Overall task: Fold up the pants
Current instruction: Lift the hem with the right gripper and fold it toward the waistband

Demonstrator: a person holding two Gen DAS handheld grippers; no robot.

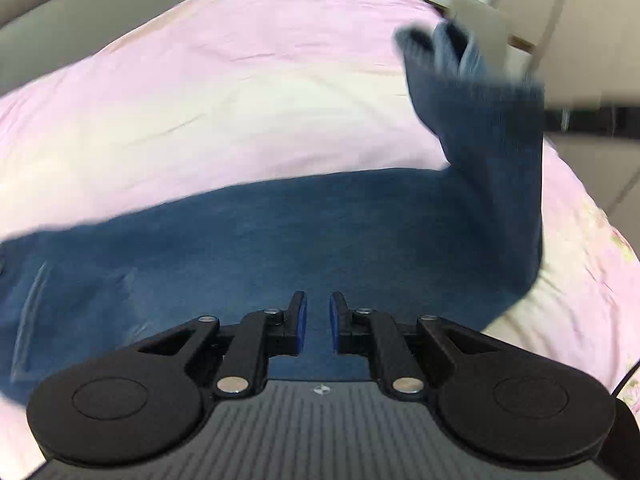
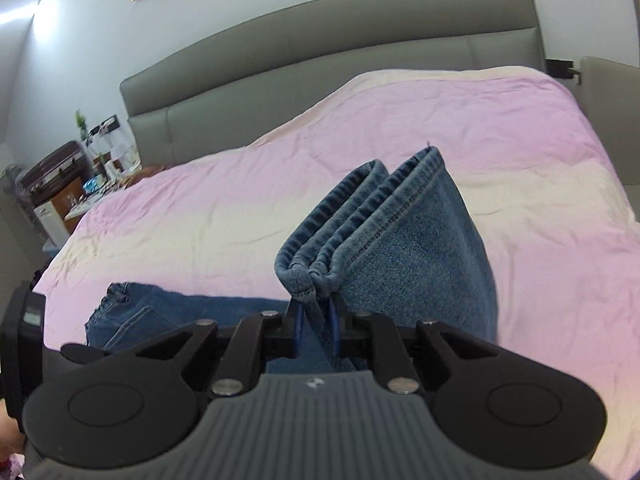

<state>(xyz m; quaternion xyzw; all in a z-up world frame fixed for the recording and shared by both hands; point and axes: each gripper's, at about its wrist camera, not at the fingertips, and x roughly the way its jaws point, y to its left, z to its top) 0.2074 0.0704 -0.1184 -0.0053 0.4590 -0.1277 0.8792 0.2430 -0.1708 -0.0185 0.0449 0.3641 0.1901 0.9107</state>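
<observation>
Right gripper (image 2: 316, 330): fingers clamped on stacked hem ends of jeans (image 2: 400, 248), cuffs raised ahead of the fingers. Left gripper (image 1: 318, 326): fingers parted, nothing between them, over denim lying flat on the bed (image 1: 200, 100). Long axis runs sideways under left fingers; waist end lies toward their left, so the lifted cuffs likely travel that way.

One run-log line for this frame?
right gripper: shut on jeans hems, lifted | left gripper: open above jeans | on pink bedsheet
</observation>
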